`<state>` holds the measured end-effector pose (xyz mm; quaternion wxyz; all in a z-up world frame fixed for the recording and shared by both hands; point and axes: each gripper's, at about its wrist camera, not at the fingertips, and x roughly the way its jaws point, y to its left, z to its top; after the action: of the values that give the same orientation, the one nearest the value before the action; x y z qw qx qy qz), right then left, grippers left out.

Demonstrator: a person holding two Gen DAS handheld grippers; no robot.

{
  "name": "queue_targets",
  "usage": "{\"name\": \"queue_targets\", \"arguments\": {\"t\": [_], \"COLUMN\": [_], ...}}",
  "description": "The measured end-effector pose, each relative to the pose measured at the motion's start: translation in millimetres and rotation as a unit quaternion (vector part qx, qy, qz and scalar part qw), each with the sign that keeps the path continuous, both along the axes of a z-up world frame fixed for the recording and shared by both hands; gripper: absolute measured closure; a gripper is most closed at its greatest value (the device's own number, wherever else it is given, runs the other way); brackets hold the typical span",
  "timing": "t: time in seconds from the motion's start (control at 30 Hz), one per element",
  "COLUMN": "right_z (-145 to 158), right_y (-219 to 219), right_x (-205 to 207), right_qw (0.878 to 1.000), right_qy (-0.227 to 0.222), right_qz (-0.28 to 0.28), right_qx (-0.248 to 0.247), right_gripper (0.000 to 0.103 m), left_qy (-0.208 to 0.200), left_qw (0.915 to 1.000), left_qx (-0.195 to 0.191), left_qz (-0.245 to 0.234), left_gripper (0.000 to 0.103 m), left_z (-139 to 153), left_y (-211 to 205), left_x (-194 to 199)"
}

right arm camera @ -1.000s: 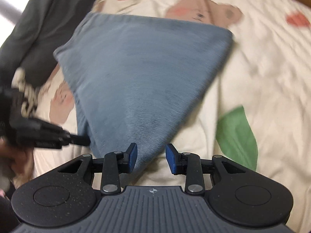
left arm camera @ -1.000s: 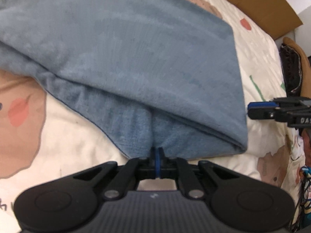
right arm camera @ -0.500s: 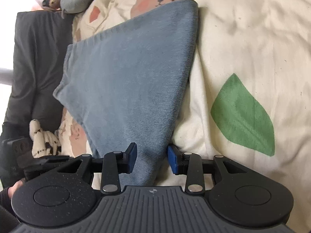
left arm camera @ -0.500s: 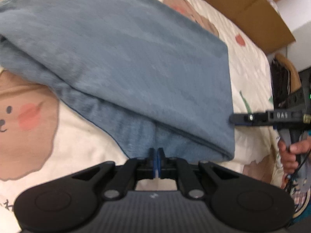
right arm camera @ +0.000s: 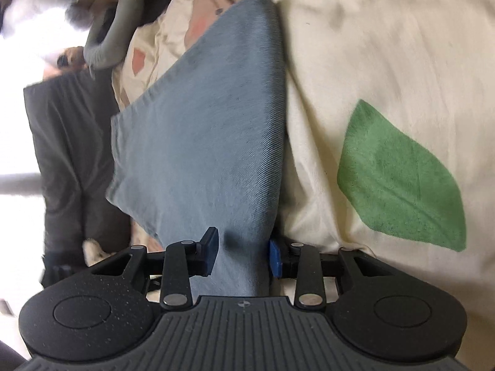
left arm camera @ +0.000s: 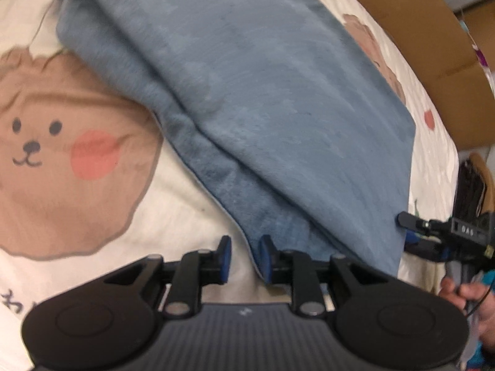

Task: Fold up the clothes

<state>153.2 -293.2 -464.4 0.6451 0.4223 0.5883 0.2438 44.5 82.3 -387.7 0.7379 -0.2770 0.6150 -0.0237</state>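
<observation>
A folded blue-grey garment (left arm camera: 278,99) lies on a cream bedsheet with bear prints (left arm camera: 62,160). My left gripper (left arm camera: 244,259) is open at the garment's near edge, with the hem just beside its right finger. My right gripper (right arm camera: 243,255) is open and straddles the near corner of the same garment (right arm camera: 210,130); cloth lies between its blue pads without being pinched. The right gripper also shows in the left wrist view (left arm camera: 433,235), at the garment's right edge.
Brown cardboard boxes (left arm camera: 417,24) stand beyond the bed. A dark grey garment (right arm camera: 68,142) lies to the left in the right wrist view, with a grey sleeve (right arm camera: 114,37) above it. A green leaf print (right arm camera: 399,179) marks the sheet.
My left gripper was shut on the garment's near edge and has opened, letting it go. The right gripper has slid forward over the garment's corner.
</observation>
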Motion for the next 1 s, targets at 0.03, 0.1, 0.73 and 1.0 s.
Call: {"name": "queue_targets", "arguments": {"t": [0.03, 0.1, 0.73, 1.0], "right_z": [-2.1, -2.5, -6.1, 24.5], "right_y": [-1.5, -5.9, 22.9, 18.0], "right_x": [0.1, 0.9, 20.6, 24.0], "right_qw": [1.0, 0.999, 0.999, 0.998], "right_qy": [0.005, 0.006, -0.018, -0.033], "right_qz": [-0.005, -0.003, 0.026, 0.041], "right_qx": [0.012, 0.045, 0.001, -0.025], "right_gripper": [0.067, 0.068, 0.095, 0.098], "left_qy": [0.001, 0.004, 0.028, 0.024], "left_qw": [0.9999, 0.9998, 0.9959, 0.9975], "left_qx": [-0.009, -0.014, -0.06, -0.049], "left_qz": [0.009, 0.016, 0.061, 0.046], "left_gripper": [0.082, 0.082, 0.096, 0.099], "left_z": [-2.4, -6.8, -12.5, 6.4], "left_y": [1.9, 0.3, -16.3, -41.4], "left_x": [-0.6, -0.6, 5.1, 17.5]}}
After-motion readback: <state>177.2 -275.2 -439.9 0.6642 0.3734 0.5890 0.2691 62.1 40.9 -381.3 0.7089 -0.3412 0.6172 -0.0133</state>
